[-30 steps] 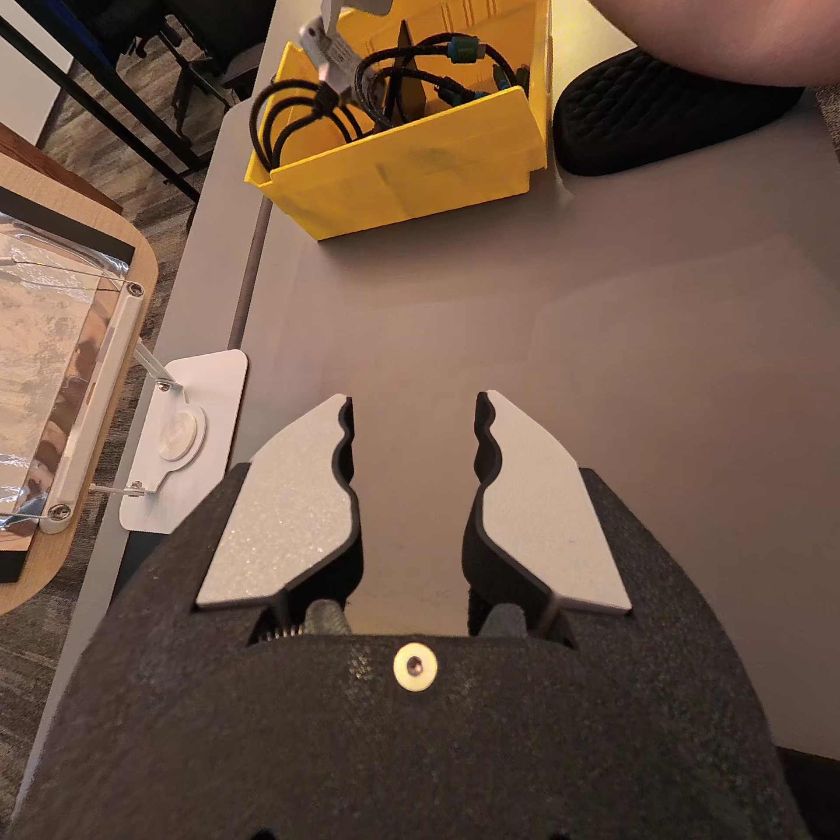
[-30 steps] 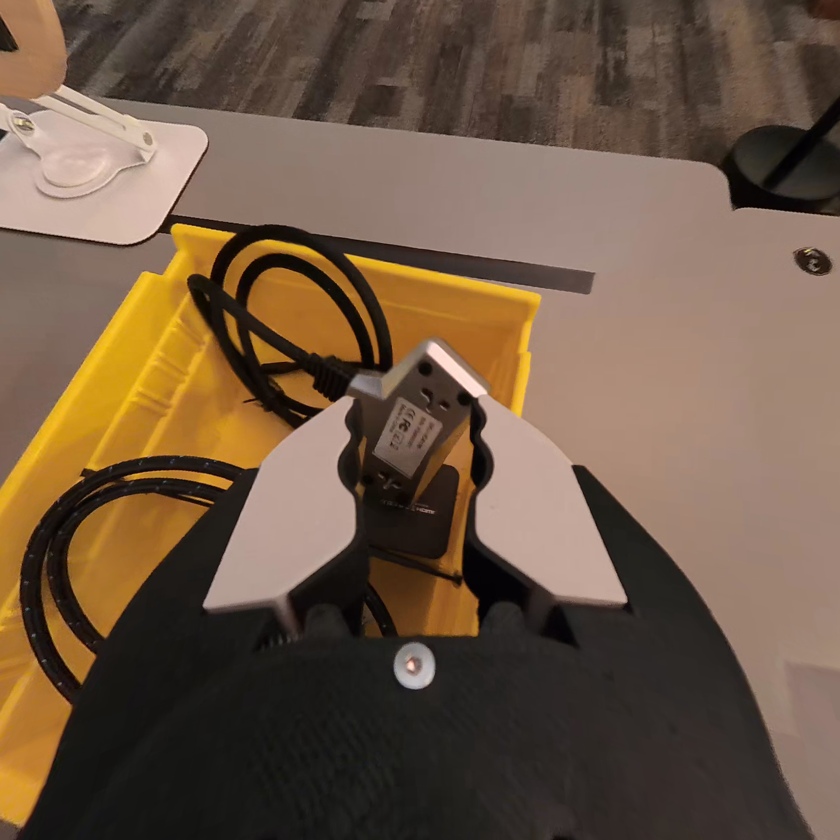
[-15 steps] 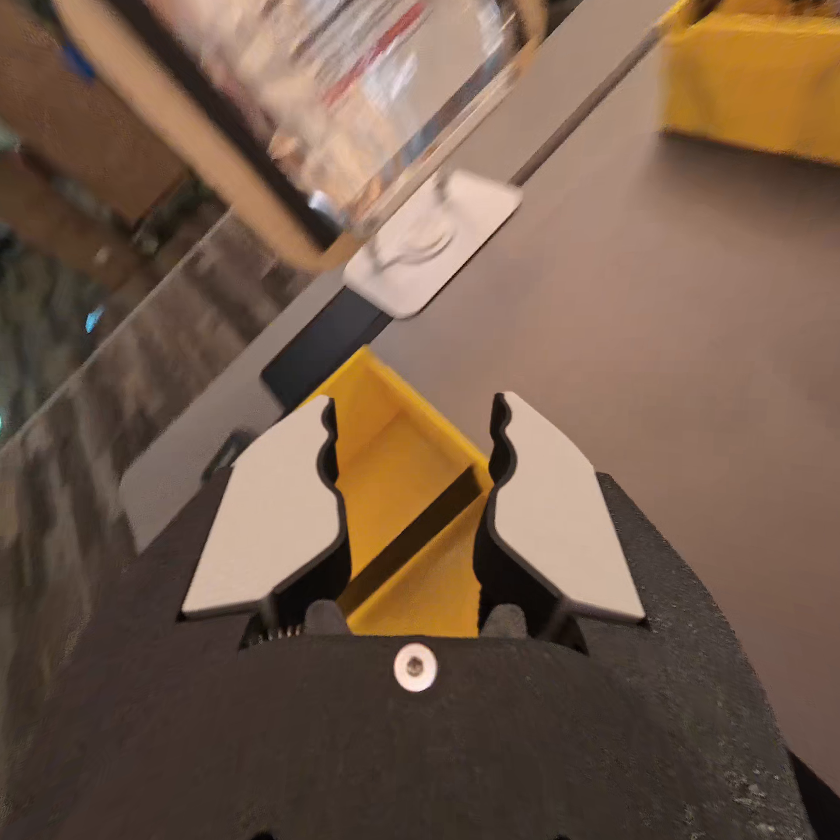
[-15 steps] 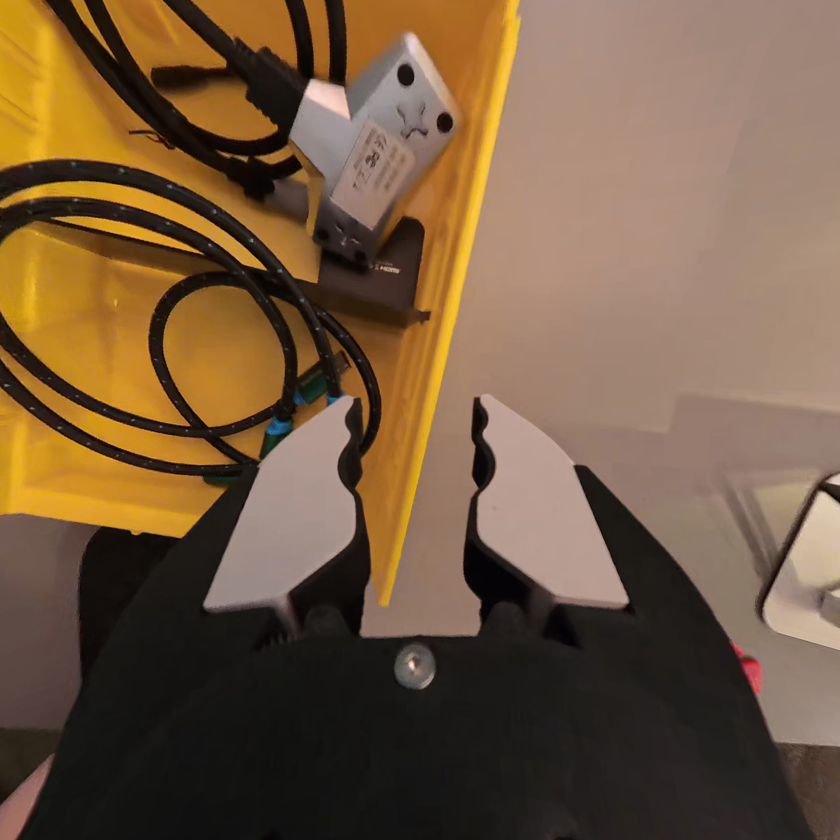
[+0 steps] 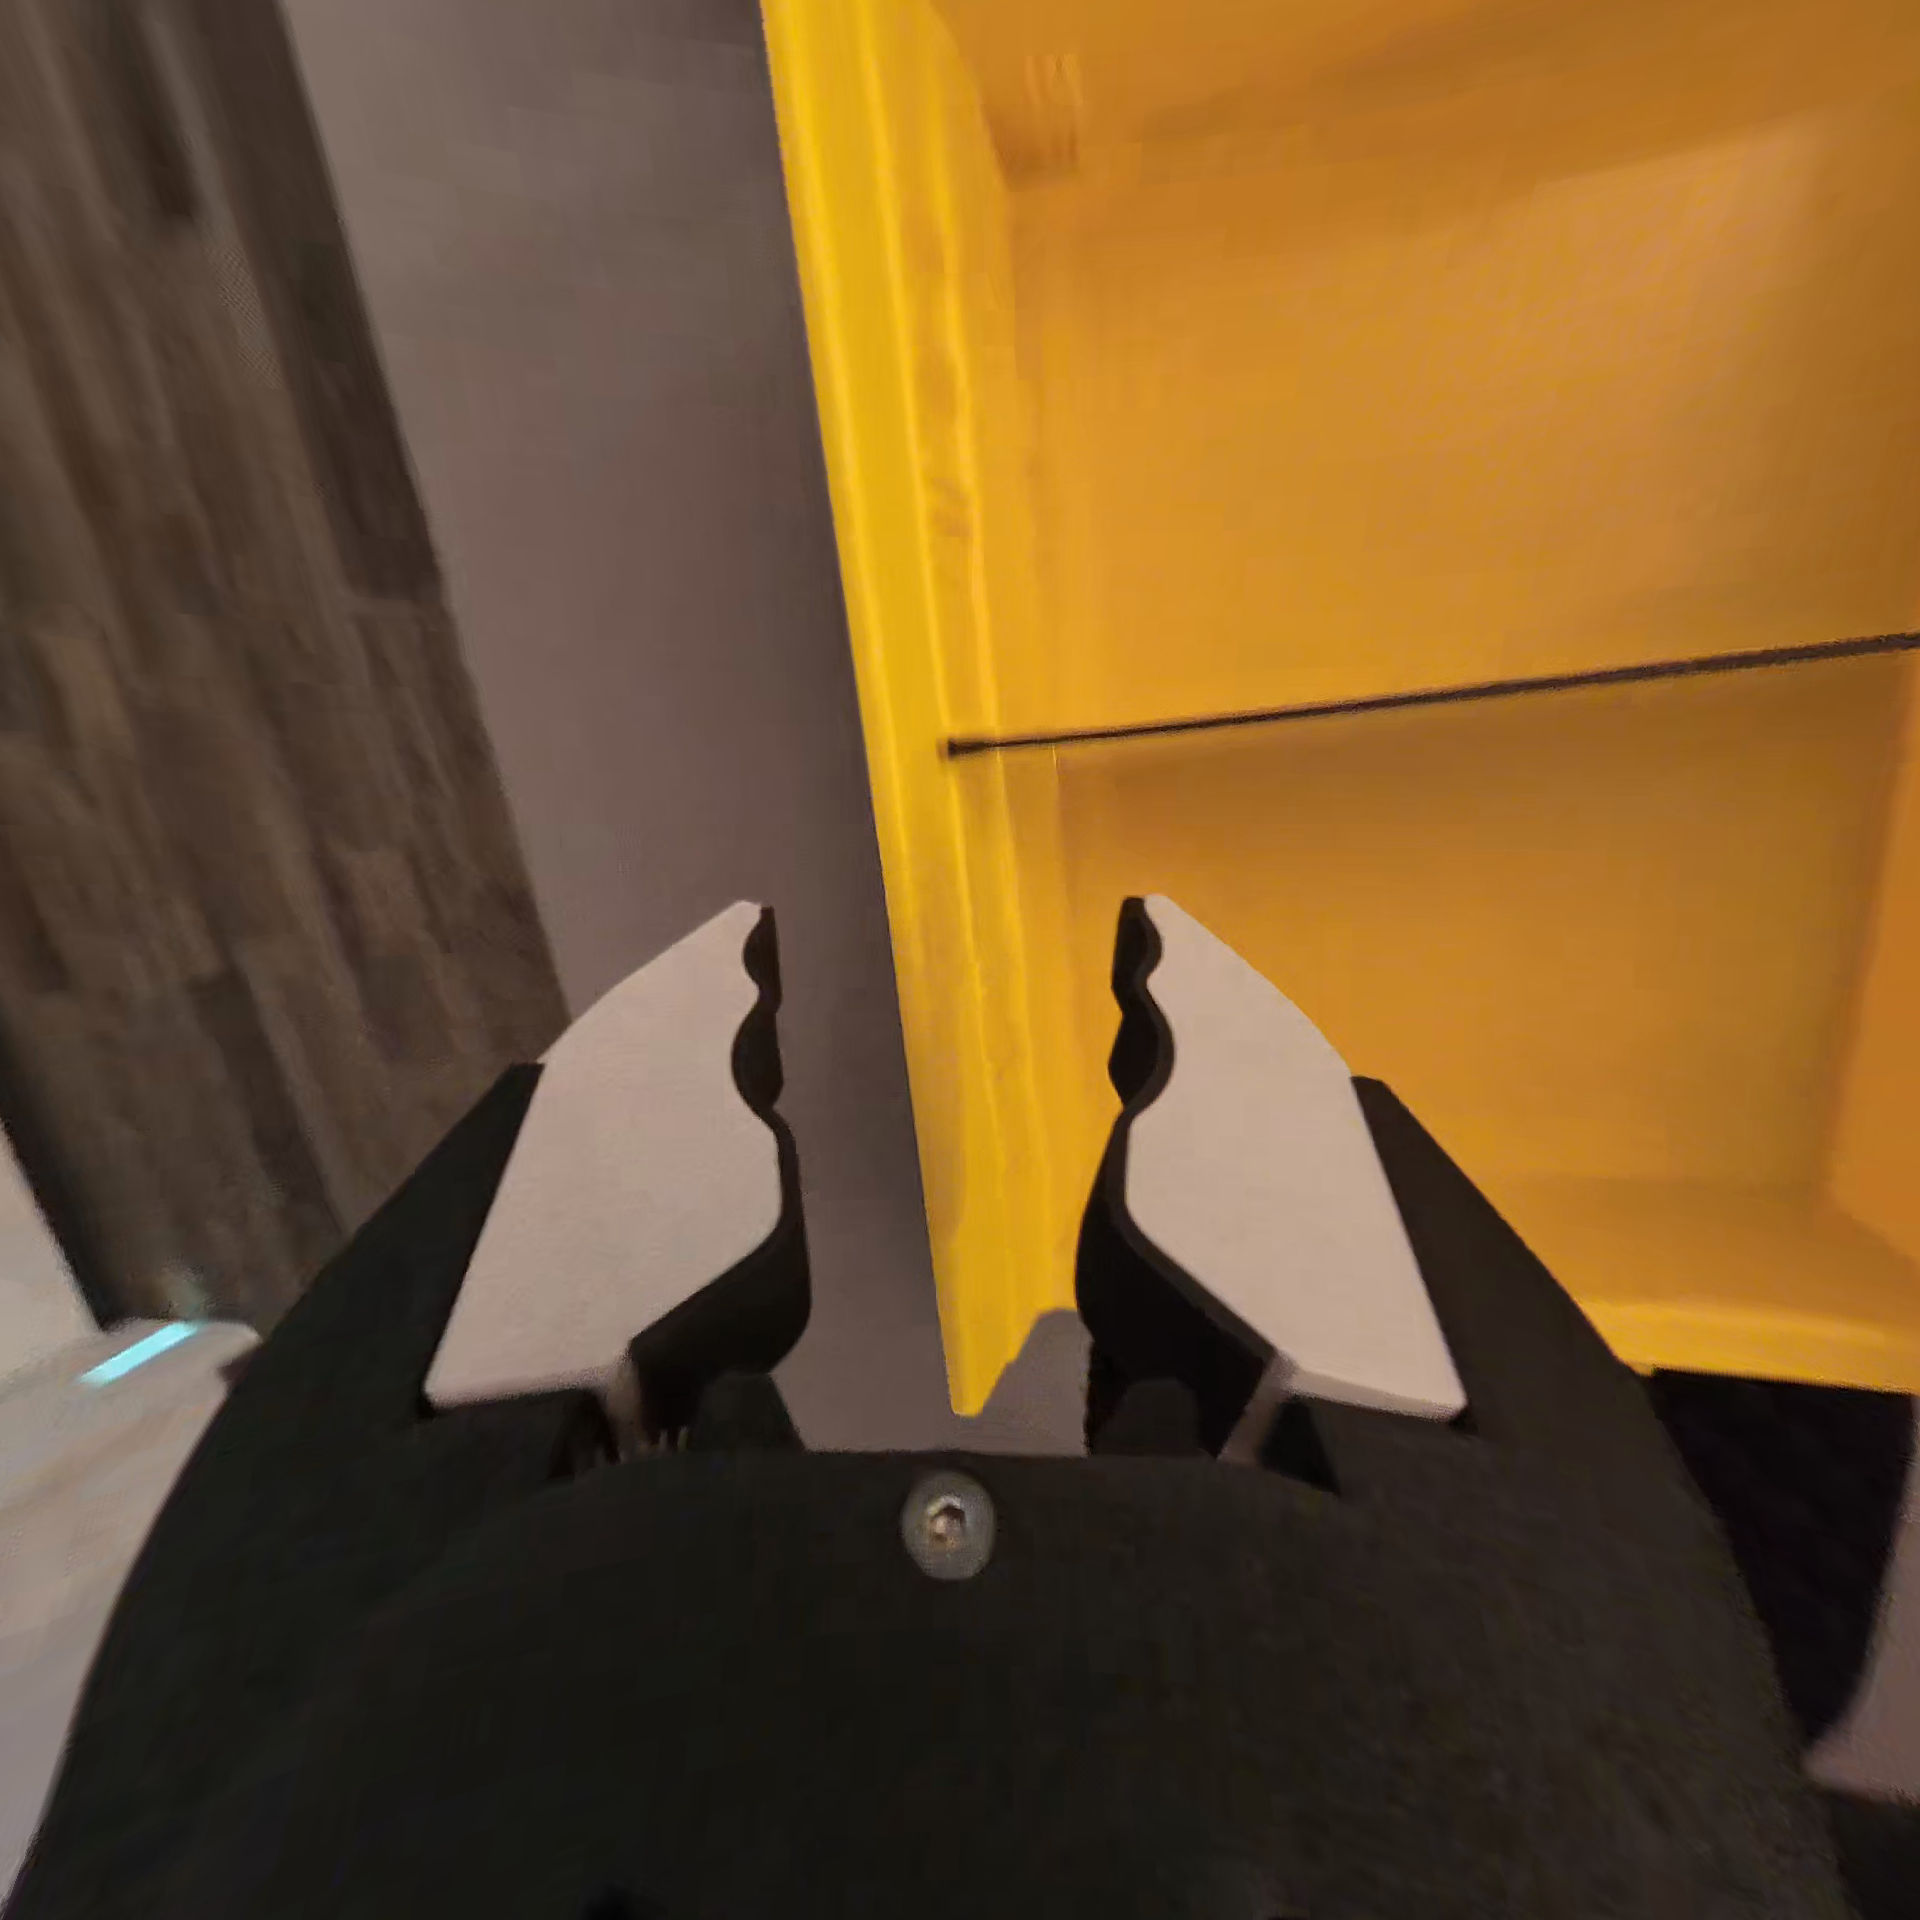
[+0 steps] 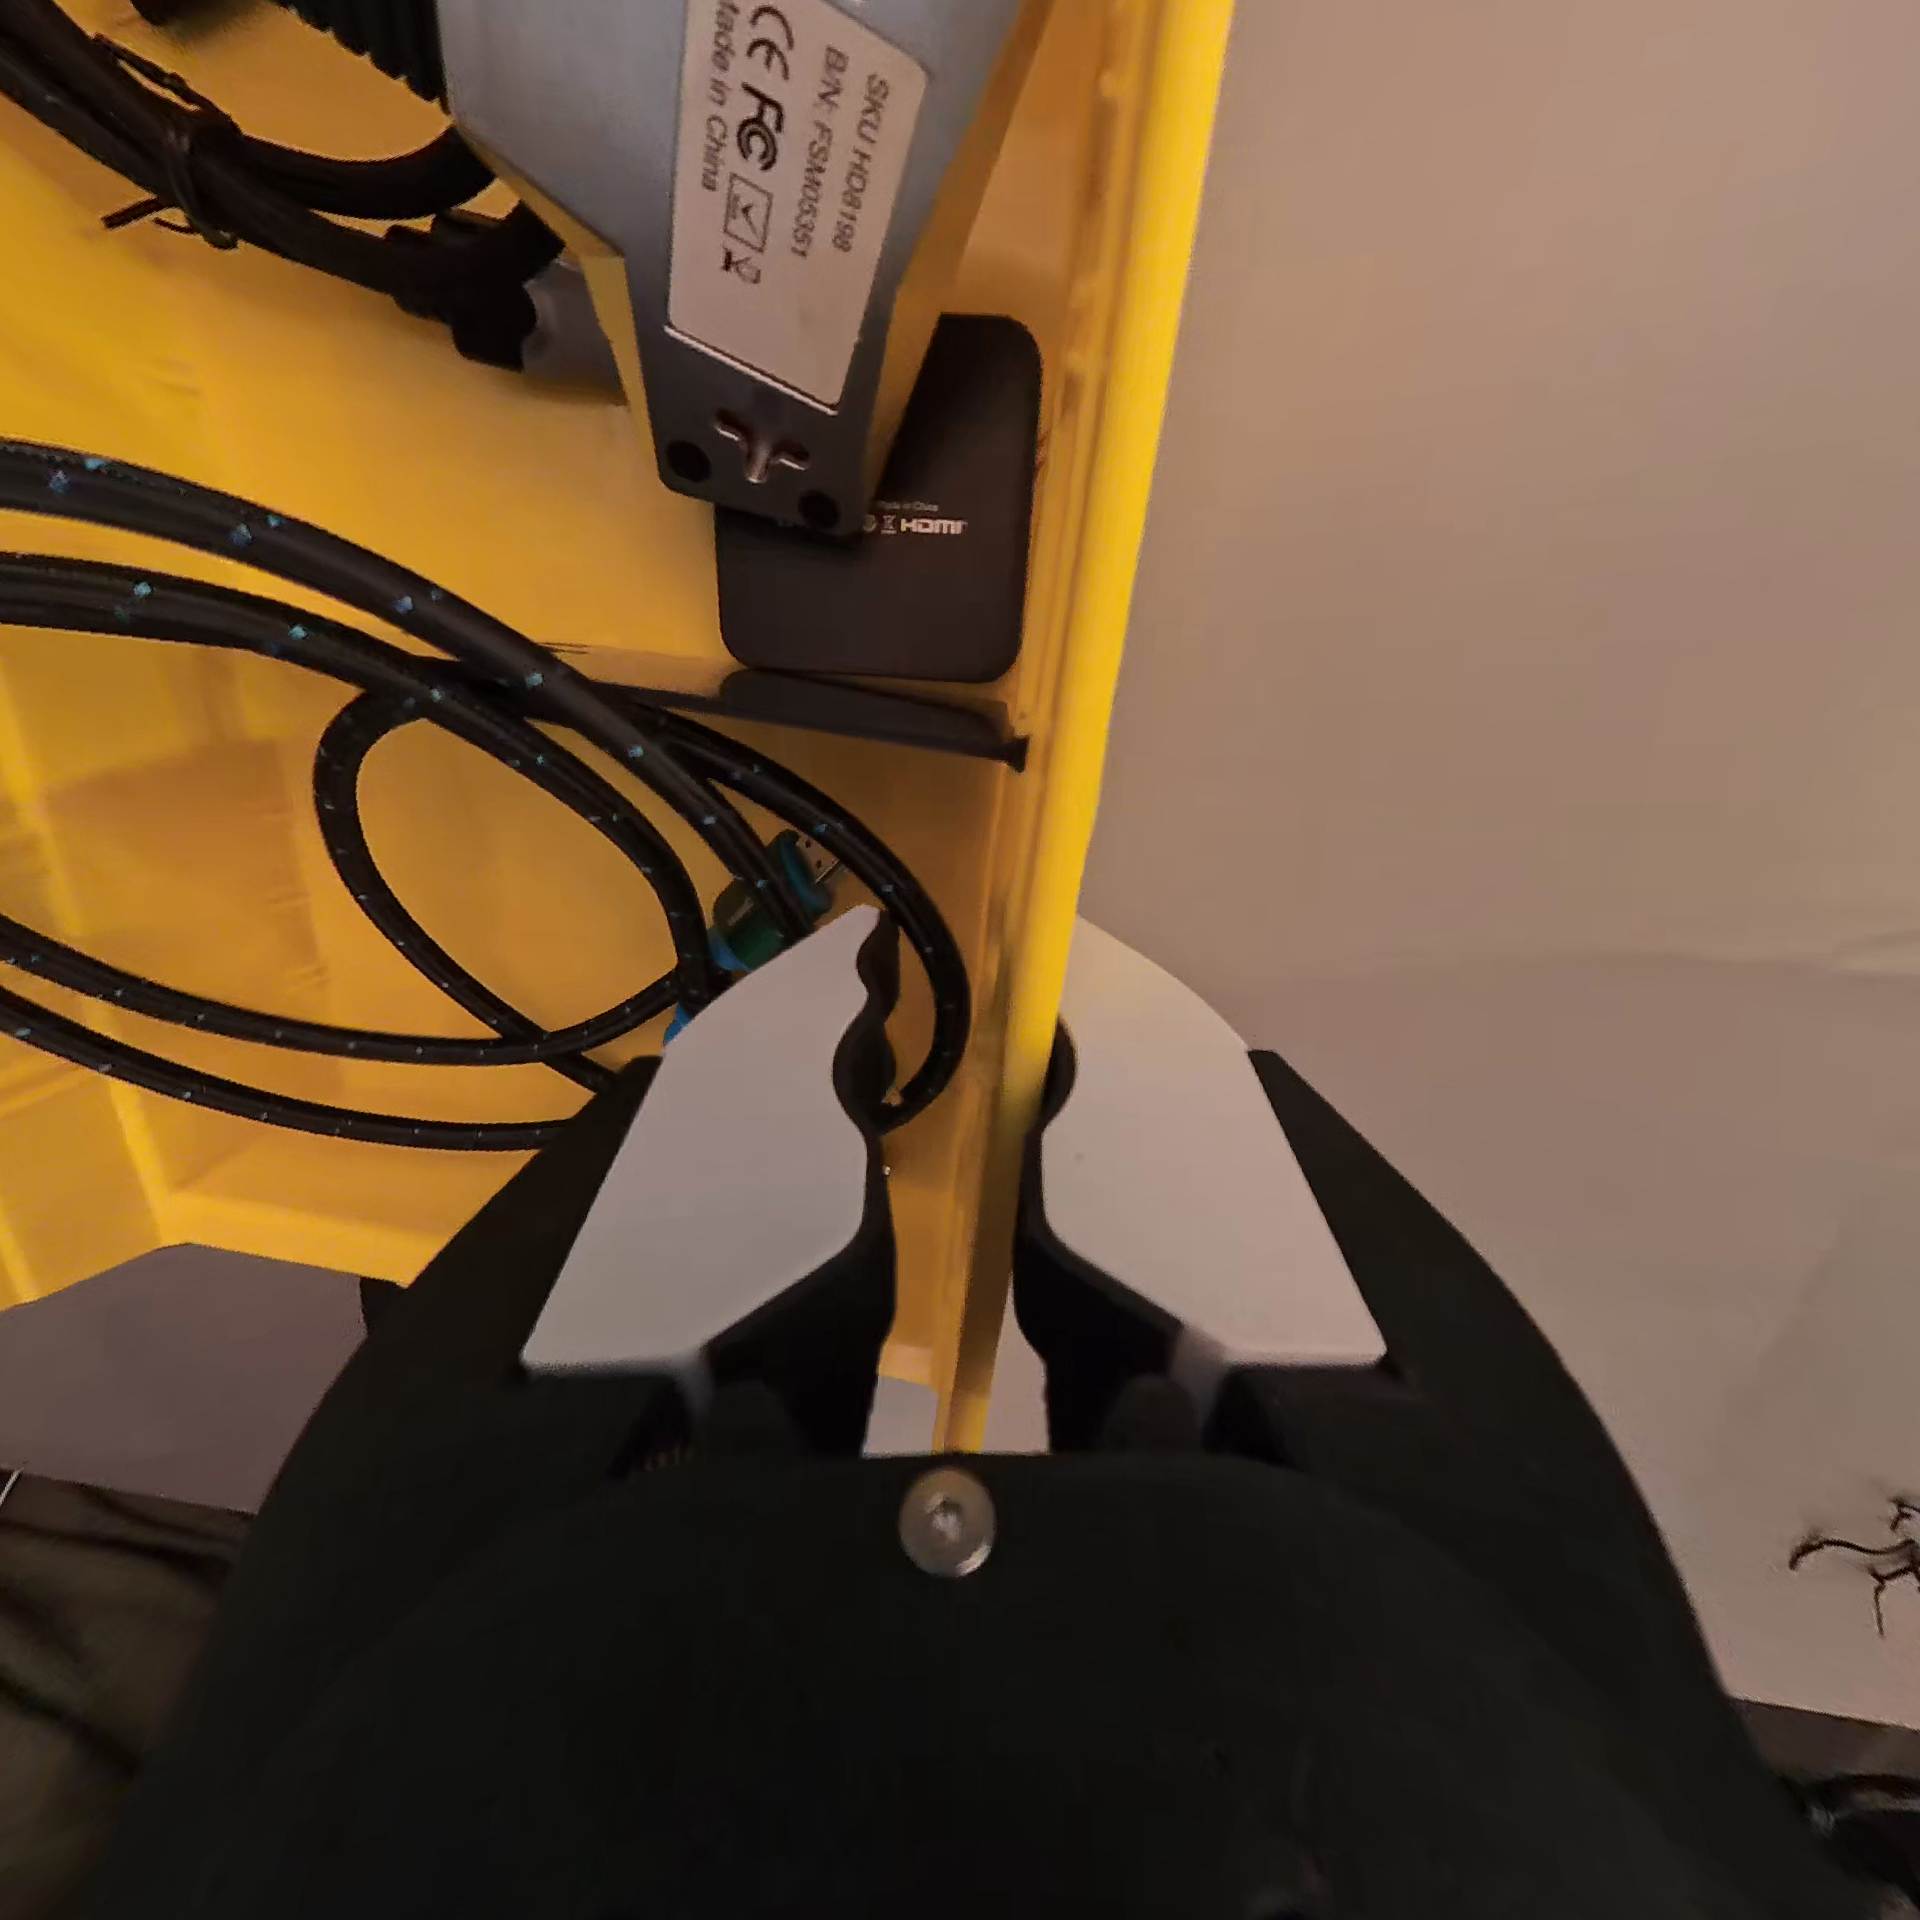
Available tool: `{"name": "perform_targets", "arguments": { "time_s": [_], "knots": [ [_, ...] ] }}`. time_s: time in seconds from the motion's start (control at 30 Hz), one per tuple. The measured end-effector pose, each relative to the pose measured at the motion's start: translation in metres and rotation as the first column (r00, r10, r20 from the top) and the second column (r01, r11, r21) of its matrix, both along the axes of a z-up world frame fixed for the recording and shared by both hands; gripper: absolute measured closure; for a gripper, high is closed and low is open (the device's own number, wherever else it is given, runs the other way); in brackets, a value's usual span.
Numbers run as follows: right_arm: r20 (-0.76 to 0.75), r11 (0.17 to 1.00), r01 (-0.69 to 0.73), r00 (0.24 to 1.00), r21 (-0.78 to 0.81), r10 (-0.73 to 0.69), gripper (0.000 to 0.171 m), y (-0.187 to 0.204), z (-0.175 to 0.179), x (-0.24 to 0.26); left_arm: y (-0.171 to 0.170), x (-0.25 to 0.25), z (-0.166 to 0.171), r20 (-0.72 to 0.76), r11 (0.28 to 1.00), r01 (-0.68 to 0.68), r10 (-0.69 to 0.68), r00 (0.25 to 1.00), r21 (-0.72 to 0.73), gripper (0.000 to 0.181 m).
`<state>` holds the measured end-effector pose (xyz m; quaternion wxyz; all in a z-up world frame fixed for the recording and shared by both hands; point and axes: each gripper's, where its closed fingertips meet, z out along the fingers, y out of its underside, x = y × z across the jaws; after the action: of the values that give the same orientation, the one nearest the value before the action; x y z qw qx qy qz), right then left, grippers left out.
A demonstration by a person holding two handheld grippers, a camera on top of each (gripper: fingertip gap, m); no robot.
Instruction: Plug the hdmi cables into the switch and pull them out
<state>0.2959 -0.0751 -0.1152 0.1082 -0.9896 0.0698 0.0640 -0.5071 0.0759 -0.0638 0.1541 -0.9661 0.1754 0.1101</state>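
Observation:
The silver HDMI switch (image 6: 727, 208) lies in a yellow bin (image 6: 1132, 520), resting on a black box (image 6: 914, 592), with a black cable (image 6: 312, 156) at its far end. Braided black HDMI cables (image 6: 468, 665) with a teal plug (image 6: 748, 925) coil in the same bin. My right gripper (image 6: 971, 935) is shut on this bin's side wall, one finger inside and one outside. My left gripper (image 5: 945, 925) is open and straddles the side wall of a second, empty yellow bin (image 5: 914, 623), not touching it.
Both bins stand on a grey table (image 6: 1558, 623). A thin black divider (image 5: 1455, 696) crosses the empty bin. The table edge and the dark floor (image 5: 156, 623) lie to the left of the left gripper. A black divider (image 6: 873, 717) also splits the cable bin.
My right gripper let go of the switch into the bin, then moved down and shut on the bin's wall. My left gripper swung left and dropped over the empty bin's wall.

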Motion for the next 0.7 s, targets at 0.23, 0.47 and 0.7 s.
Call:
{"name": "perform_targets", "arguments": {
  "time_s": [0.23,0.47,0.7],
  "knots": [
    [-0.008,0.999,0.015,1.000,-0.046,-0.015,0.150,0.000,0.000,-0.010,-0.012,-0.021,-0.024,0.138,0.988,-0.101,0.117,0.984,-0.118,0.134],
    [-0.043,0.996,-0.030,0.999,-0.081,0.026,0.150,0.009,0.001,-0.041,-0.015,0.003,-0.036,0.224,0.970,-0.084,0.136,0.965,-0.229,0.169],
    [-0.046,0.984,-0.145,0.989,-0.104,0.141,0.151,0.020,0.001,-0.074,-0.028,0.039,-0.042,0.128,0.946,0.012,0.031,0.991,-0.323,0.171]
  ]
}}
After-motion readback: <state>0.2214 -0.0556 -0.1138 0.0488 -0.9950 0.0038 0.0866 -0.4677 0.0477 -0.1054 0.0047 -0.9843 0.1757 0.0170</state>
